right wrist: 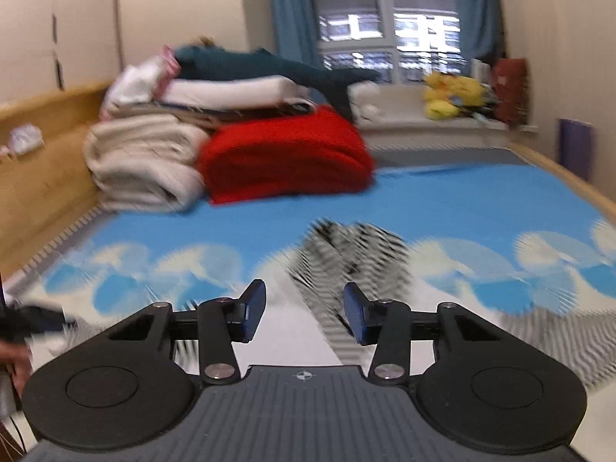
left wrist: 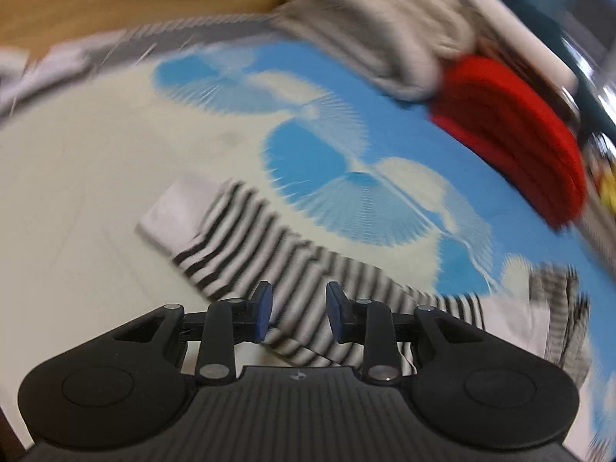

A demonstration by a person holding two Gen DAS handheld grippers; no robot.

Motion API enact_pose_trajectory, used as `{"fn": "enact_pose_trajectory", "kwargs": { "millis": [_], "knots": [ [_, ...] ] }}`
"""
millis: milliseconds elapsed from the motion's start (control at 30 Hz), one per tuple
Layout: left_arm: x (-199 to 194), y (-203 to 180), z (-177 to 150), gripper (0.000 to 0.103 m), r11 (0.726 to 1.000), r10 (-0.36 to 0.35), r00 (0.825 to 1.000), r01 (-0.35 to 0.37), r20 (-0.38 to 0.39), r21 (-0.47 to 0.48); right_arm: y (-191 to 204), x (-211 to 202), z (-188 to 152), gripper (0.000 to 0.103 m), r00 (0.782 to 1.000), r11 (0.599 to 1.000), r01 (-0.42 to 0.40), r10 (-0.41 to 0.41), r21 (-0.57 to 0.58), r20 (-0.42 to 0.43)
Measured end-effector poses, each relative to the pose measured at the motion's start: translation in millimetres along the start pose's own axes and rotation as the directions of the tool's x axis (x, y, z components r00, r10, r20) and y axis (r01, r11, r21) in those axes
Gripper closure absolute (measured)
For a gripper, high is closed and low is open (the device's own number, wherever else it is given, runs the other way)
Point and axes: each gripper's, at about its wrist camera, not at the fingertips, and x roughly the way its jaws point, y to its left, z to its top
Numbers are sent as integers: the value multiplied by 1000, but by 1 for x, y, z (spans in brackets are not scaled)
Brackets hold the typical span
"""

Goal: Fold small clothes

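A black-and-white striped garment (left wrist: 246, 246) with a plain white end lies flat on the blue-and-white bed sheet (left wrist: 77, 192). My left gripper (left wrist: 299, 300) hovers over its near part, blue pads apart, and the stripes show through the gap without being pinched. Farther right, a bunched, blurred part of striped cloth (left wrist: 558, 300) is raised. In the right wrist view, the striped cloth (right wrist: 346, 254) is heaped just beyond my right gripper (right wrist: 304, 304). The right gripper's pads stand apart, and a white panel of the cloth runs up between them. Motion blur hides any contact.
A folded red blanket (right wrist: 285, 154) and stacked cream blankets (right wrist: 142, 161) sit at the far left of the bed, against a wooden side board (right wrist: 46, 161). Yellow plush toys (right wrist: 450, 94) lie below the window (right wrist: 389, 38). A hand (right wrist: 11, 358) shows at the left edge.
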Motion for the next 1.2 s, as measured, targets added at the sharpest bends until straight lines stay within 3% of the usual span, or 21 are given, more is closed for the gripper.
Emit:
{"fn": "enact_pose_trajectory", "kwargs": {
  "millis": [133,233,367,467,500,533,633,733,767,833,900,933,1000,1033,1067,1100,1133,1200],
  "knots": [
    [23,41,11,64,985,25,997,-37,-69,-170,2,44,2,57,999,998,-30,31,-47,23],
    [41,64,20,53,960,27,994,-56,-106,-275,-8,73,-3,54,996,999,-30,28,-26,-84],
    [60,80,25,53,927,72,988,-117,-135,-356,-23,94,8,45,994,1000,-18,18,-6,-112],
    [65,86,24,63,899,88,987,-137,-134,-417,-39,103,13,44,995,1000,6,-6,5,-103],
    [64,83,25,90,899,93,988,-136,-121,-416,-45,108,13,44,994,1000,19,-17,13,-112],
    [61,77,27,98,906,111,988,-145,-107,-398,-53,112,12,44,991,999,37,-34,26,-126],
    [35,42,32,98,943,147,989,-138,7,-302,-68,117,10,44,983,995,87,-76,58,-164],
    [-7,-21,29,99,992,11,988,9,155,-124,-80,118,8,44,976,989,128,-111,80,-187],
    [-23,-46,21,99,996,-64,980,74,186,-47,-83,116,6,44,975,987,134,-116,86,-191],
    [-54,-97,-3,99,970,-235,951,215,201,114,-90,112,5,44,972,984,145,-123,102,-200],
    [-81,-146,-39,99,894,-414,900,374,138,246,-96,106,7,45,972,980,150,-122,130,-201],
    [-90,-168,-60,98,837,-499,864,461,63,294,-100,101,6,45,973,976,154,-123,152,-195],
    [-95,-204,-99,92,734,-586,797,598,-144,323,-105,94,5,45,971,969,178,-146,169,-187],
    [-95,-217,-118,86,692,-606,757,654,-246,307,-109,91,3,45,969,965,196,-164,173,-187],
    [-95,-222,-131,82,670,-614,728,685,-306,286,-113,87,-1,45,965,959,218,-183,183,-189],
    [-94,-223,-137,78,673,-609,723,689,-327,270,-116,83,-3,45,961,953,233,-195,196,-195],
    [-92,-219,-139,77,695,-595,736,673,-323,253,-121,79,-9,45,956,943,252,-207,217,-208],
    [-85,-199,-130,77,766,-552,783,612,-286,198,-129,73,-20,45,949,927,272,-215,257,-229]
  ]
}}
